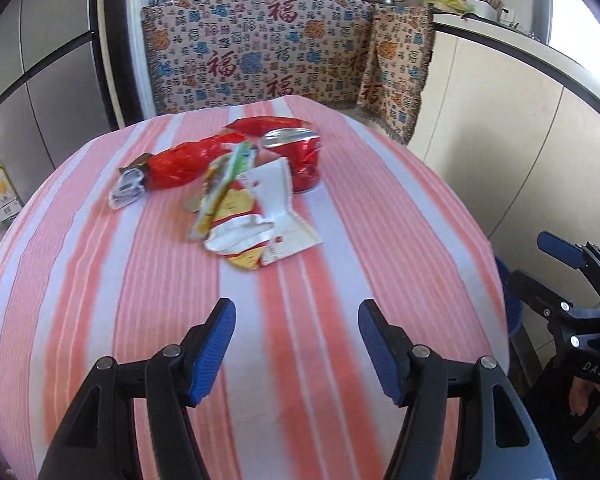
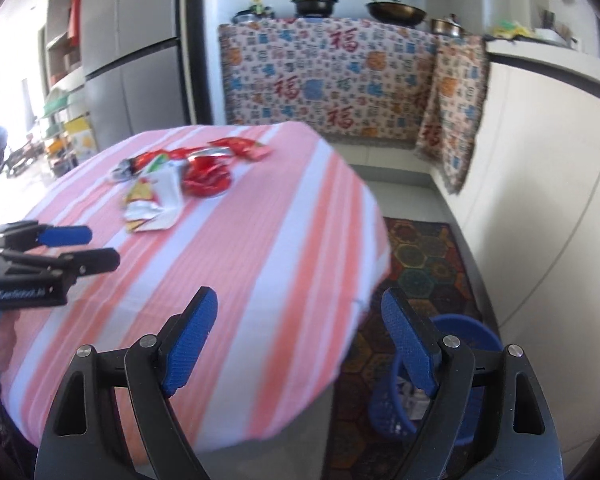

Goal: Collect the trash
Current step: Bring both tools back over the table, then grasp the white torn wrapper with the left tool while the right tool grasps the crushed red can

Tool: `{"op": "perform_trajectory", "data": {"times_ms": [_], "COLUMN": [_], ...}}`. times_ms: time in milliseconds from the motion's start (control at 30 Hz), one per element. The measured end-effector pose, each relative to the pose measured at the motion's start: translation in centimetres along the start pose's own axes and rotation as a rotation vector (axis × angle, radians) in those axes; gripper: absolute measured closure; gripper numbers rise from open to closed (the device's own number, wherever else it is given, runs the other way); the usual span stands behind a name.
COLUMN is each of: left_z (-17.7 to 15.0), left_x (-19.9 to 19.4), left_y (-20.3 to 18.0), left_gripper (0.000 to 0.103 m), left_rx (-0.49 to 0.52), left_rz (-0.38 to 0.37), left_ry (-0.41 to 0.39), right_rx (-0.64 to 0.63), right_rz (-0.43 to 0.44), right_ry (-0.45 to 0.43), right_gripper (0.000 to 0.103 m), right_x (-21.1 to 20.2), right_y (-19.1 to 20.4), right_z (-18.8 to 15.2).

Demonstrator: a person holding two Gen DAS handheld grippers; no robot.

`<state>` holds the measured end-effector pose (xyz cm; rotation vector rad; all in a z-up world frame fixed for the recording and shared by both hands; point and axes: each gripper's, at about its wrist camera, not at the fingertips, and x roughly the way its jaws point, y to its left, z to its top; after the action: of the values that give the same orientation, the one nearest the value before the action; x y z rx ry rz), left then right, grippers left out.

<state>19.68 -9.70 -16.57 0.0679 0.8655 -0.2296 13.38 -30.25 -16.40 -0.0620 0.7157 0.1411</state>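
From the left wrist: the left gripper (image 1: 296, 344) hangs wide and empty over a pink-striped tablecloth (image 1: 100, 280), with a crushed red can (image 1: 300, 156), torn wrappers (image 1: 252, 216) and a red bag (image 1: 180, 162) heaped further up the table.

From the right wrist: the right gripper (image 2: 300, 344), jaws spread with nothing between, straddles the table's edge above a blue waste basket (image 2: 460, 332) on a patterned rug (image 2: 424, 256).
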Motion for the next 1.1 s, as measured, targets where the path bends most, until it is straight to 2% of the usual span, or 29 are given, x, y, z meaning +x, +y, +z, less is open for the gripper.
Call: {"op": "perform_trajectory", "data": {"times_ms": [133, 333, 600, 700, 800, 900, 1100], "left_z": [-0.9, -2.8, -2.2, -1.1, 0.3, 1.9, 3.8], "left_x": [0.3, 0.9, 1.3, 2.1, 2.8, 4.0, 5.8], "left_y": [3.1, 6.2, 5.8, 5.8, 5.8, 5.6, 5.4], "left_gripper": [0.038, 0.038, 0.033, 0.033, 0.033, 0.033, 0.033], "left_rx": [-0.035, -0.074, -0.015, 0.01, 0.012, 0.008, -0.048], "left_rz": [0.043, 0.059, 0.034, -0.006, -0.093, -0.119, -0.229], "left_ry": [0.01, 0.051, 0.05, 0.058, 0.05, 0.042, 0.046], "right_rx": [-0.048, -0.107, -0.138, -0.141, -0.145, -0.147, -0.163], "right_rz": [0.035, 0.068, 0.107, 0.112, 0.114, 0.118, 0.12], "right_ry": [0.016, 0.059, 0.118, 0.119, 0.119, 0.118, 0.115], "right_gripper": [0.017, 0.017, 0.017, 0.016, 0.016, 0.016, 0.016], "right_x": [1.2, 3.1, 5.0, 5.0, 5.0, 4.8, 4.5], "right_y": [2.6, 5.2, 6.5, 6.7, 6.8, 6.8, 6.8], "right_z": [-0.1, -0.6, -1.2, -1.3, -1.5, -1.5, -1.7]}}
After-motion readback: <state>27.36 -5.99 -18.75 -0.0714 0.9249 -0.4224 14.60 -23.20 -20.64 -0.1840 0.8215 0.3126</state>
